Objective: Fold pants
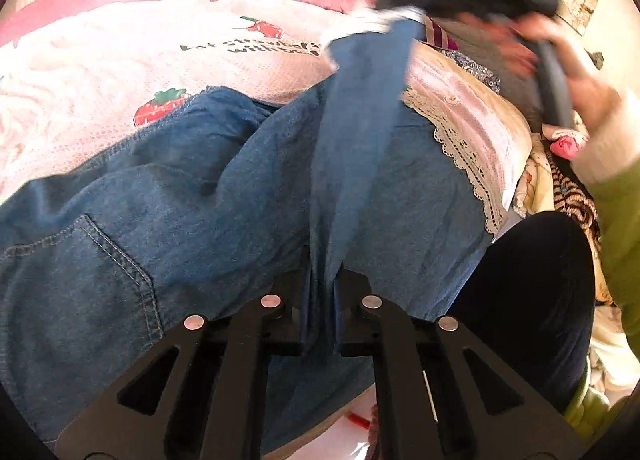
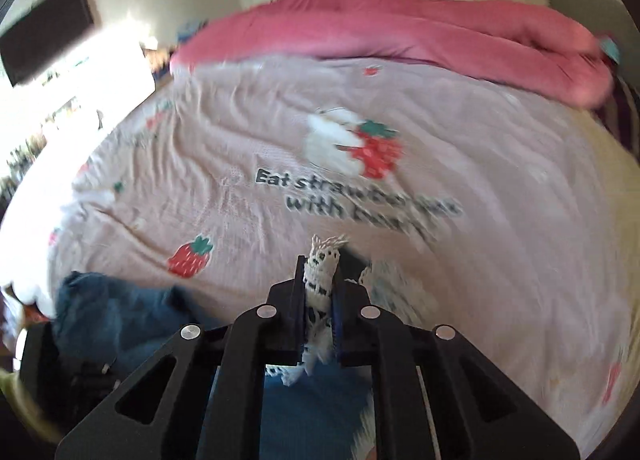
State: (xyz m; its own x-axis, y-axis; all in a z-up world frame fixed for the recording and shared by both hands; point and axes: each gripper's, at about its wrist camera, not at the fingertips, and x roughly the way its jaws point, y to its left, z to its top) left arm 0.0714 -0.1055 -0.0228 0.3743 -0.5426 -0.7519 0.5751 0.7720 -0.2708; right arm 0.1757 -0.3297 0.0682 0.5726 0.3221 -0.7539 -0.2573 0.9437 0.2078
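Observation:
Blue denim pants (image 1: 168,196) with a white lace hem lie on a pink strawberry-print bedspread (image 1: 100,60). My left gripper (image 1: 322,292) is shut on a fold of the denim near the bed's edge. One leg (image 1: 360,108) is stretched up and away to my right gripper (image 1: 404,0), which holds its far end above the bed. In the right wrist view my right gripper (image 2: 320,280) is shut on the white lace hem (image 2: 322,260), with denim (image 2: 312,412) hanging below it and more denim (image 2: 108,308) at the left.
A rolled pink quilt (image 2: 420,32) lies along the far side of the bed. A lace-trimmed pillow (image 1: 472,128) and piled clothes (image 1: 568,188) sit at the right. The person's dark leg (image 1: 532,300) stands by the bed edge. A dark screen (image 2: 44,36) hangs on the left wall.

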